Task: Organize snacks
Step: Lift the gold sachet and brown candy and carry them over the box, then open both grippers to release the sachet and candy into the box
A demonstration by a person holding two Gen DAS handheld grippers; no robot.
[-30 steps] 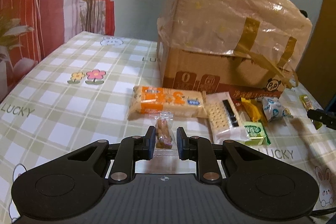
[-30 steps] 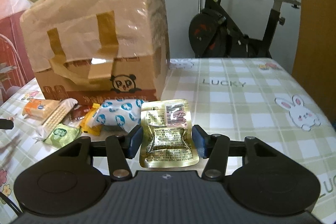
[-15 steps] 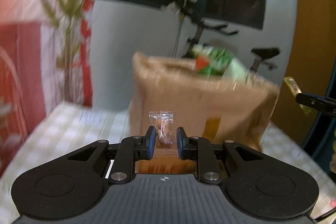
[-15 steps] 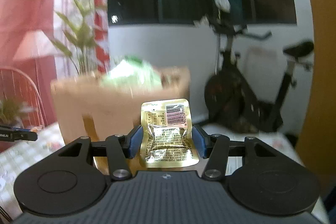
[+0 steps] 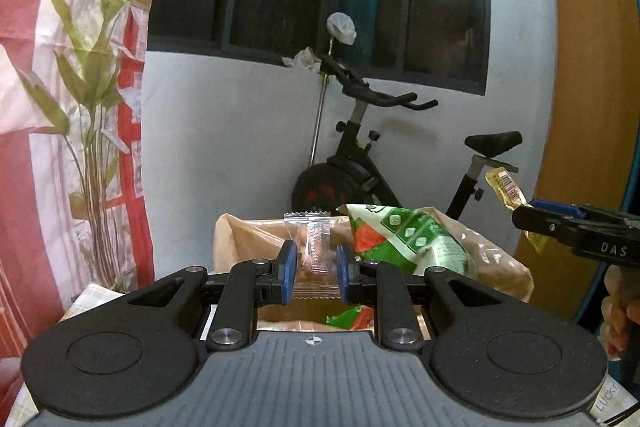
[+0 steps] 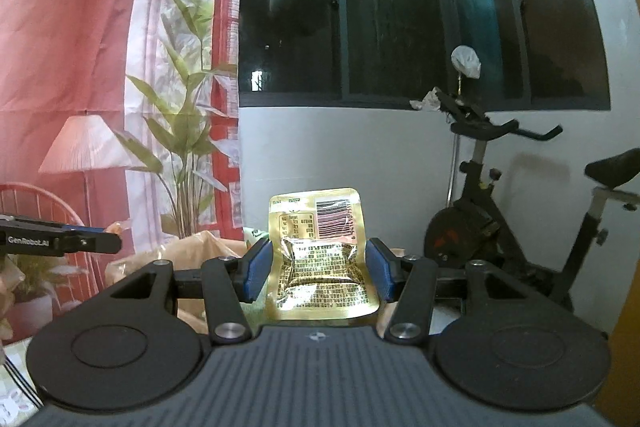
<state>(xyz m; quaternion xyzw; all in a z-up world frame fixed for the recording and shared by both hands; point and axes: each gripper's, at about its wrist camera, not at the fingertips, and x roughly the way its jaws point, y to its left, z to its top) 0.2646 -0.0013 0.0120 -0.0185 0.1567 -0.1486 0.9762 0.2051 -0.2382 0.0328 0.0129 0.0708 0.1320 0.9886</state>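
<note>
My left gripper [image 5: 316, 277] is shut on a small clear-wrapped snack [image 5: 314, 253] and holds it just above the open top of the cardboard box [image 5: 248, 243], which is lined with tan plastic. A green and red snack bag [image 5: 404, 239] sticks out of the box. My right gripper [image 6: 318, 273] is shut on a gold foil packet [image 6: 320, 259] and is raised near the box [image 6: 192, 251]. The right gripper and its packet also show in the left wrist view [image 5: 520, 211]. The left gripper shows in the right wrist view [image 6: 114, 241].
An exercise bike [image 5: 360, 163] stands against the white wall behind the box. A red curtain with a plant print [image 5: 72, 107] hangs on the left. A wooden panel [image 5: 580, 67] is on the right. A corner of the checked tablecloth [image 5: 612, 397] shows at bottom right.
Both grippers have risen from the table with their snacks to the level of the box's open top. The table and the other snacks have dropped out of view.
</note>
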